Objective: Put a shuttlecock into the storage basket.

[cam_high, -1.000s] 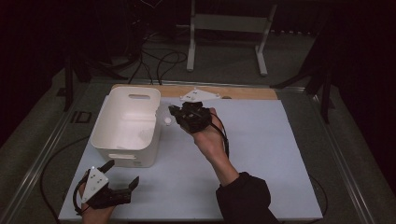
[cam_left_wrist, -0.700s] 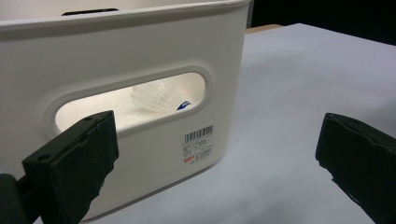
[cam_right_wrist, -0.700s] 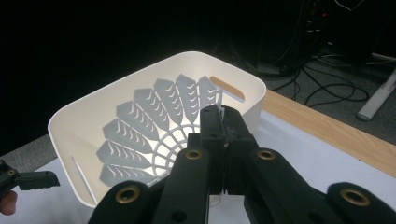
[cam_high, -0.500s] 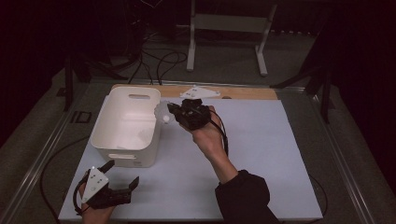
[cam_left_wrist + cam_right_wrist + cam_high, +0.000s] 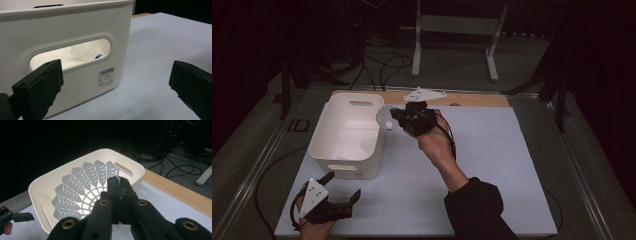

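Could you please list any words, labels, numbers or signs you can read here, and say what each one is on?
Nothing can be read.
Sticker on the bin: a barcode, small print and a red mark, all too small to read.
Blue mark on the shuttlecock inside the bin: too small to read.

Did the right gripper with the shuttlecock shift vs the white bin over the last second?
No. The right gripper, shut on the shuttlecock, sits just off the white bin far right rim as before.
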Demonstrator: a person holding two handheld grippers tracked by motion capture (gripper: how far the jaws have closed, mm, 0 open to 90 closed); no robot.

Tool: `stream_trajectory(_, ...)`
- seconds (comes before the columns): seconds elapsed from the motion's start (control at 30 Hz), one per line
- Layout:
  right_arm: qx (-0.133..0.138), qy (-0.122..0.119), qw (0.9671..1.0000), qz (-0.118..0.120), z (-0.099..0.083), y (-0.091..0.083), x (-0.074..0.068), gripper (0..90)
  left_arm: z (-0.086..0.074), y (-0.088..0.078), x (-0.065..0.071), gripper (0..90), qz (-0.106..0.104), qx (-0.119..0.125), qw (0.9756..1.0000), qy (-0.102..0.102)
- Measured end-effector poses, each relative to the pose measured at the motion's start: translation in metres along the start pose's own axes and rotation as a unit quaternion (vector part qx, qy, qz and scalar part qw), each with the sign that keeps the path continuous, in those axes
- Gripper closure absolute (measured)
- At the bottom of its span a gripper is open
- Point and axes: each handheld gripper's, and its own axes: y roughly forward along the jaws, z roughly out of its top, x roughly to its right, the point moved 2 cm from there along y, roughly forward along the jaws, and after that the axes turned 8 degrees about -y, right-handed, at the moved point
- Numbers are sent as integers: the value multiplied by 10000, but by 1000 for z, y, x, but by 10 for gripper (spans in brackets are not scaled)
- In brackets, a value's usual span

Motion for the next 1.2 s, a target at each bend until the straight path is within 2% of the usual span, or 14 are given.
stream_trajectory(0.13, 27, 30, 10000, 6, 2, 0, 0, 892, 0, 0, 0, 0, 3, 4, 10000, 8)
stream_trajectory(0.43, 159, 77, 9998, 95, 6, 9, -10, 892, 0, 0, 0, 0, 2, 5, 10000, -13)
stream_trajectory(1.2, 111, -86, 9998, 152, 11, 27, -20, 892, 0, -1, 0, 0, 2, 22, 10000, -17)
